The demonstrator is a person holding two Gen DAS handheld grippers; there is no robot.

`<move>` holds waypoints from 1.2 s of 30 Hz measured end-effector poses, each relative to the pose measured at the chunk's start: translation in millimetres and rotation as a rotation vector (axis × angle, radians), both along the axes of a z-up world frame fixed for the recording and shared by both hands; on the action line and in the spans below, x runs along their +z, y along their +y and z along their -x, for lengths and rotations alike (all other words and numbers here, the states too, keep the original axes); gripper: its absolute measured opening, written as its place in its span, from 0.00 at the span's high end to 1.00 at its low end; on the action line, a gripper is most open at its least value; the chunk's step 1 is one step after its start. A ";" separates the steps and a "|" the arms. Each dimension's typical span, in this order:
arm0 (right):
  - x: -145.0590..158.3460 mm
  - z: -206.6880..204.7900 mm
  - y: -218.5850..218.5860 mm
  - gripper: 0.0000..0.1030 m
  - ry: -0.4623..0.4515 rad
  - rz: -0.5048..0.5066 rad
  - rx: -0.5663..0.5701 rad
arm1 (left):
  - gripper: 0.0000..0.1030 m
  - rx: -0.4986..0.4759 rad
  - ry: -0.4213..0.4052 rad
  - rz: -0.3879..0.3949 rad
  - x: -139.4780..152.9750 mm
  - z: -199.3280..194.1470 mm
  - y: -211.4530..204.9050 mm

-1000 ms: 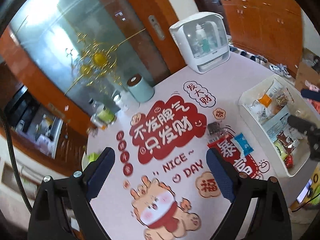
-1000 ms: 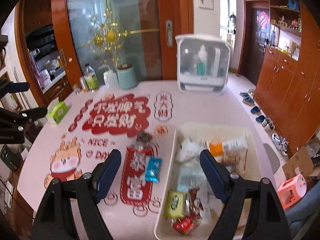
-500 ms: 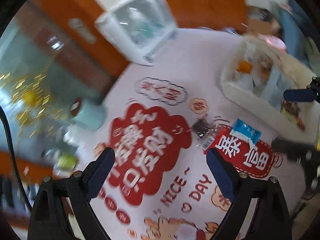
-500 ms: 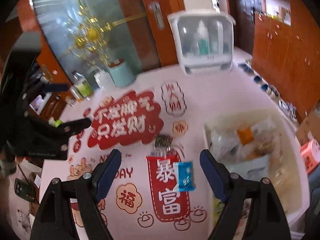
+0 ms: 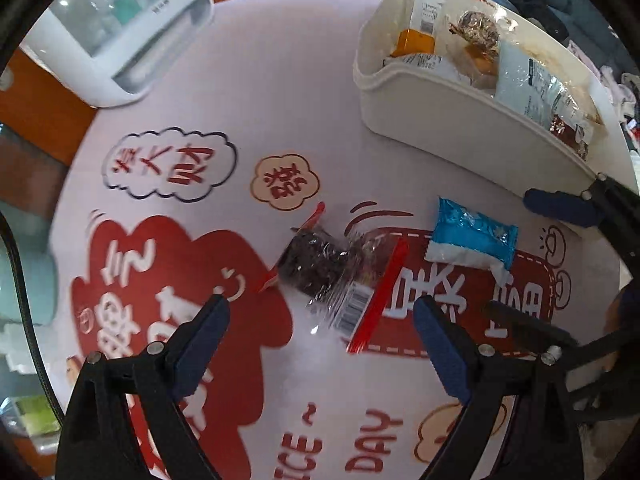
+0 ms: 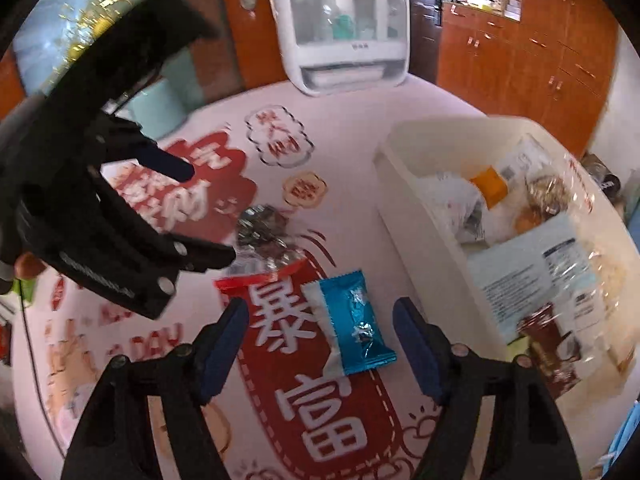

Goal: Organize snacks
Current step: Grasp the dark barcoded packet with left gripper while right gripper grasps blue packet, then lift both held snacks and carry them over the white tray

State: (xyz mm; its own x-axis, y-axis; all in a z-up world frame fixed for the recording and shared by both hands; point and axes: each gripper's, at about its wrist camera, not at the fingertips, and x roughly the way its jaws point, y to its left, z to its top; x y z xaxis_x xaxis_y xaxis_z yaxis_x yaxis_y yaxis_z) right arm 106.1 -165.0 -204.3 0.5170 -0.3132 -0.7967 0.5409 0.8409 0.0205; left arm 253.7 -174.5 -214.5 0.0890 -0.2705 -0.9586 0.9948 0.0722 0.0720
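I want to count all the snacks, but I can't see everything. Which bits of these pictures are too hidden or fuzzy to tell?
- White bin, right wrist view: snacks overlap, so those underneath are hidden; no count possible.
- Same bin, left wrist view: its near wall hides the lower contents.
- Clear packet of dark snack: glare and crinkled wrap hide what it is.
- Blue packet: print too small to read.
- Left gripper, right wrist view: motion-blurred.

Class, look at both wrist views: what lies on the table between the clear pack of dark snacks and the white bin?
The blue packet lies there, apart from the clear pack and the white bin. The right wrist view shows it best.
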 end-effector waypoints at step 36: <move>-40.5 0.9 -17.8 0.71 0.037 -0.132 -0.017 | 0.57 0.449 0.197 0.022 -39.4 12.2 63.2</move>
